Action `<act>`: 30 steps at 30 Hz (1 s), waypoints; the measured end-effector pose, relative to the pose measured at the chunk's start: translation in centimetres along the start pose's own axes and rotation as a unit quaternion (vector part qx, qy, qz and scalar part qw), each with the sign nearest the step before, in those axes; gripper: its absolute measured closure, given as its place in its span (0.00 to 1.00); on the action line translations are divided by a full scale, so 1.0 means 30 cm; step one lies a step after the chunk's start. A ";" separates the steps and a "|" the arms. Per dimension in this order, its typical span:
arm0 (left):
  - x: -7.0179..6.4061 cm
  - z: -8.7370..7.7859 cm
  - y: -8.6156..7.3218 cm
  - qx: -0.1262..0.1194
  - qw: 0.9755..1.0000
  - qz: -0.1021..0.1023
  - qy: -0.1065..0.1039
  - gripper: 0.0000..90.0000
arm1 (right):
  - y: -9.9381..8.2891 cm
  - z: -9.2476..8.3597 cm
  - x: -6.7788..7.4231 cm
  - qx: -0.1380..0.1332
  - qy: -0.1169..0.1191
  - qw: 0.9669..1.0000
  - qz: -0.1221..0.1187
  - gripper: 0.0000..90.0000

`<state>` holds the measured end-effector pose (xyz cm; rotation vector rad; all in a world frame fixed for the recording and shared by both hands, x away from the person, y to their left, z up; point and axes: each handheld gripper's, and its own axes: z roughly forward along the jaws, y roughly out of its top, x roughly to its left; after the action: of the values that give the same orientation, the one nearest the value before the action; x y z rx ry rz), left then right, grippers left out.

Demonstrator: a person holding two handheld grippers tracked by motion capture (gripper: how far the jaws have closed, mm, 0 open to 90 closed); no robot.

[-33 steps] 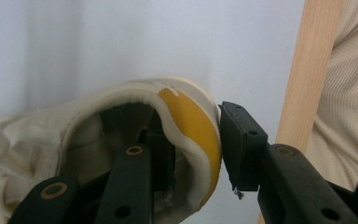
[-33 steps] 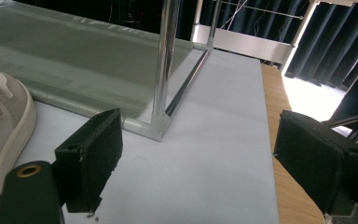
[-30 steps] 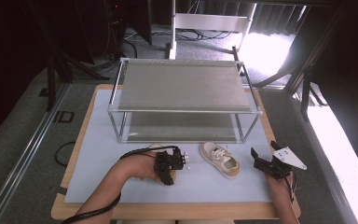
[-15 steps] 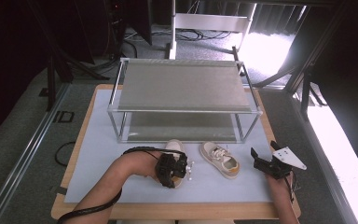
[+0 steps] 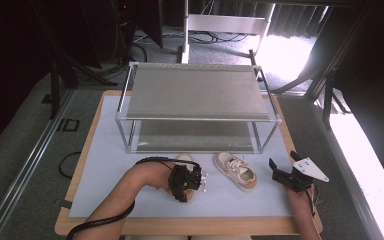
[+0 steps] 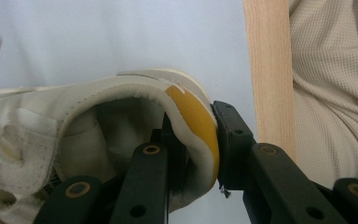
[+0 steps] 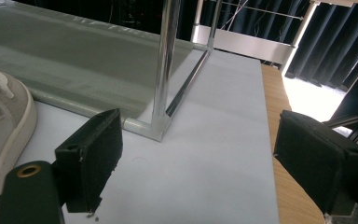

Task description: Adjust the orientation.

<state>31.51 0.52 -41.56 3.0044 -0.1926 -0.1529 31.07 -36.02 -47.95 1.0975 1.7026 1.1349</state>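
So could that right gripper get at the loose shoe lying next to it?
Probably yes. The right gripper is open, and only bare table mat lies between it and the free sneaker; the left gripper grips the other sneaker.

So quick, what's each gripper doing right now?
Left gripper: closed on the heel of a shoe.
Right gripper: open, holding nothing.

table [image 5: 75,220] | white mat [image 5: 105,165] | on mat: rack [image 5: 197,92], 2 shoes [image 5: 236,171]

No readable text, no labels, no brand marks, no numbers, no signs on any surface, in any of the three views
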 end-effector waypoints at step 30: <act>0.004 -0.015 0.004 -0.021 0.998 -0.064 0.003 0.51 | 0.104 0.015 -0.056 0.136 0.242 0.957 -0.088 0.16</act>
<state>31.67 0.44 -41.10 2.9746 0.0040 -0.1569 32.72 -36.80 -44.87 0.8435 2.3465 1.1384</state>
